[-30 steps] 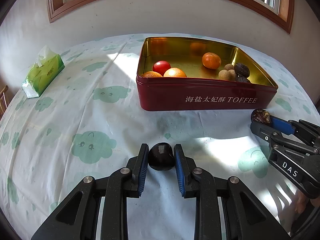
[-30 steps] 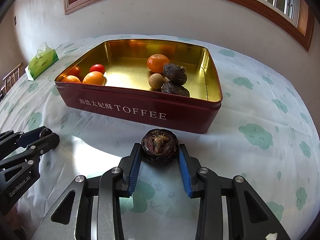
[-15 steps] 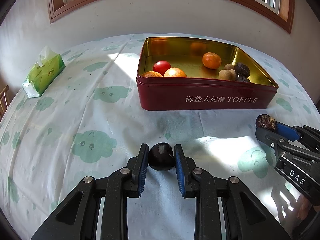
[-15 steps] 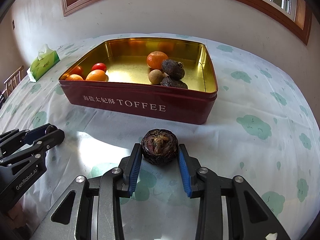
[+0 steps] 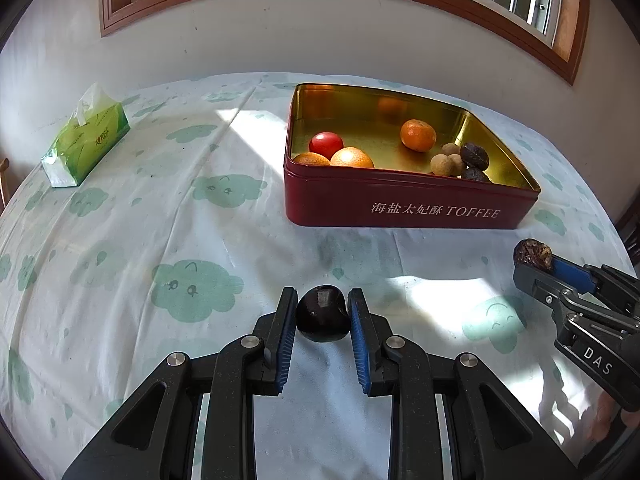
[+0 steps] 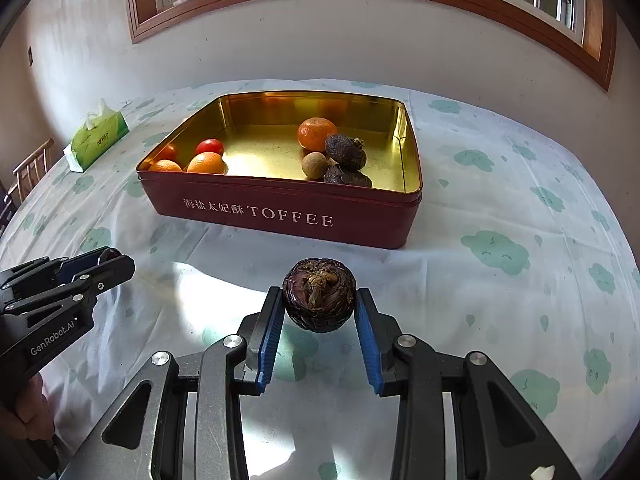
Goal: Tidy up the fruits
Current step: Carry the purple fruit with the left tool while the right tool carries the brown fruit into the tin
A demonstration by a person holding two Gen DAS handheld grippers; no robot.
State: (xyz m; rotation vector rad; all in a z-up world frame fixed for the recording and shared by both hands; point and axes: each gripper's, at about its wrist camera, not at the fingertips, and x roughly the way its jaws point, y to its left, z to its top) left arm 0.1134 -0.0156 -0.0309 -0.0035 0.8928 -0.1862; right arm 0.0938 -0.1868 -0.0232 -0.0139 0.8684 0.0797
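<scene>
My left gripper (image 5: 322, 304) is shut on a smooth dark chestnut (image 5: 322, 314), held above the cloth in front of the red toffee tin (image 5: 400, 208). My right gripper (image 6: 319, 300) is shut on a wrinkled dark purple fruit (image 6: 319, 295), also short of the tin (image 6: 280, 216). In the left wrist view the right gripper (image 5: 536, 262) shows at the right edge with that fruit (image 5: 533, 253). The tin holds mandarins (image 5: 418, 135), a red tomato (image 5: 325, 144), pale longans (image 5: 444, 163) and two dark wrinkled fruits (image 6: 345, 151).
A green tissue pack (image 5: 86, 138) lies at the far left of the table. The table wears a white cloth with green cloud prints (image 5: 196, 290). A wooden chair back (image 6: 30, 168) stands past the left table edge. A wall with a window runs behind.
Both grippers have drawn back a little from the tin, still holding their fruits. In the left wrist view the right gripper has slid toward the right edge.
</scene>
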